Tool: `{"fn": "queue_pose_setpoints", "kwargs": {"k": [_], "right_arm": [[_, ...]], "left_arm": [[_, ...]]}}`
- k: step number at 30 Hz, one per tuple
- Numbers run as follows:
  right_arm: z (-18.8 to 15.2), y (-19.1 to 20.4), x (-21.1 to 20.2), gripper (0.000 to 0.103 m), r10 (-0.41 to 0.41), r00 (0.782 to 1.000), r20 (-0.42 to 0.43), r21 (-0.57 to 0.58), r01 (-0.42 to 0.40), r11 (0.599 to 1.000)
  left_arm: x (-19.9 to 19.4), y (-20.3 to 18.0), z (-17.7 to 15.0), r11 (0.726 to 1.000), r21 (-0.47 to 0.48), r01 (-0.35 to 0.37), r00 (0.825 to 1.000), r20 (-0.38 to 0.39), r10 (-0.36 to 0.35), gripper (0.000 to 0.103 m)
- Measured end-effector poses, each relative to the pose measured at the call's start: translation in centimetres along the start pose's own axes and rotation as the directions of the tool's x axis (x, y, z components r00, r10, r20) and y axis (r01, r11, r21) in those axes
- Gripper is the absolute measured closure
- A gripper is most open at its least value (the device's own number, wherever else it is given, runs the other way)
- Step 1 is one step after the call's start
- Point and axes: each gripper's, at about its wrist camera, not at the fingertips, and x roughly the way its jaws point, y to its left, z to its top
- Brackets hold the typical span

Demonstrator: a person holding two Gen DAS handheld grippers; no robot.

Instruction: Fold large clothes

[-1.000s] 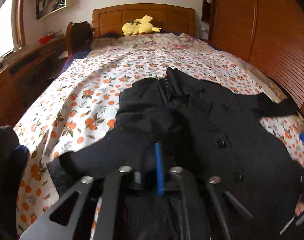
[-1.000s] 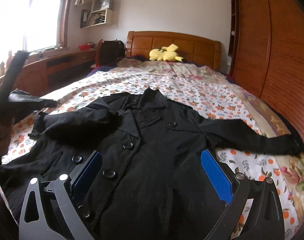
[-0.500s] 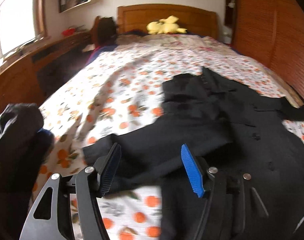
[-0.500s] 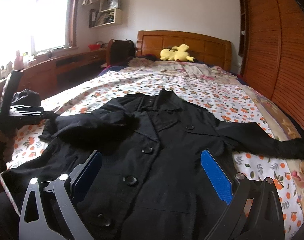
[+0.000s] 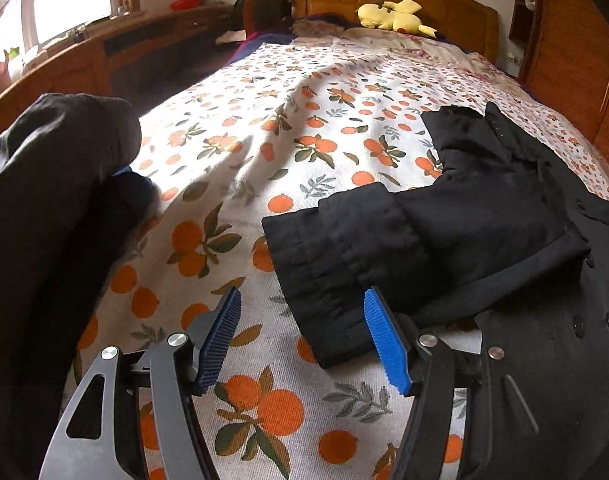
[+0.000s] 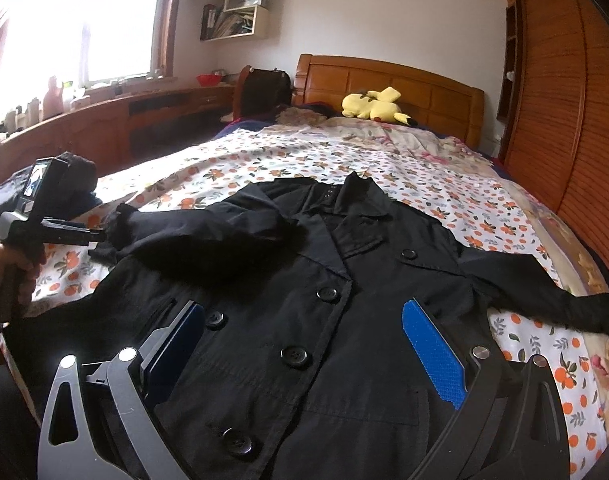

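Note:
A black buttoned coat [image 6: 328,292] lies face up on the bed, collar toward the headboard. Its left sleeve [image 5: 368,256] lies bent across the sheet, and its cuff [image 5: 324,280] reaches between the fingers of my left gripper [image 5: 300,336]. That gripper is open and holds nothing; it also shows at the sleeve end in the right wrist view [image 6: 84,236]. The right sleeve [image 6: 544,300] stretches out to the right. My right gripper [image 6: 304,352] is open and hovers over the coat's buttoned front.
The bed [image 5: 240,152] has a white sheet printed with oranges. A yellow plush toy [image 6: 372,108] lies by the wooden headboard [image 6: 404,84]. A dark garment pile [image 5: 44,208] sits at the left. A wooden wardrobe [image 6: 564,100] stands at the right, a low cabinet [image 6: 104,128] along the left.
My left gripper has opened, let go of the coat and moved left to the cuff of the left sleeve. My right gripper has stayed open and drawn back slightly.

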Motion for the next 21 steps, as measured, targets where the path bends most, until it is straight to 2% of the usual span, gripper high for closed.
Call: {"fn": "queue_pose_setpoints", "kwargs": {"k": [5, 15, 17, 20, 21], "right_arm": [[-0.1, 0.2, 0.0, 0.007, 0.0, 1.0, -0.001, -0.009, 0.0, 1.0], [0.0, 0.2, -0.3, 0.007, 0.002, 1.0, 0.011, -0.012, -0.002, 1.0], [-0.1, 0.2, -0.4, 0.007, 0.002, 1.0, 0.014, -0.01, -0.002, 1.0], [-0.1, -0.1, -0.6, 0.007, 0.001, 1.0, 0.014, -0.004, -0.001, 1.0], [-0.1, -0.1, -0.6, 0.007, 0.001, 1.0, 0.014, -0.003, -0.001, 1.0]], "left_arm": [[0.3, -1.3, -0.2, 1.0, 0.018, 0.014, 1.0, -0.01, -0.014, 0.037], [2.8, -2.5, -0.1, 0.999, 0.008, 0.04, 0.994, -0.105, -0.039, 0.037], [3.0, -2.5, -0.1, 0.999, 0.007, 0.04, 0.993, -0.112, -0.039, 0.044], [2.9, -2.6, -0.1, 0.999, 0.011, 0.036, 0.994, -0.108, -0.035, 0.061], [2.5, -2.7, -0.1, 0.999, 0.016, 0.031, 0.996, -0.083, -0.029, 0.07]]}}
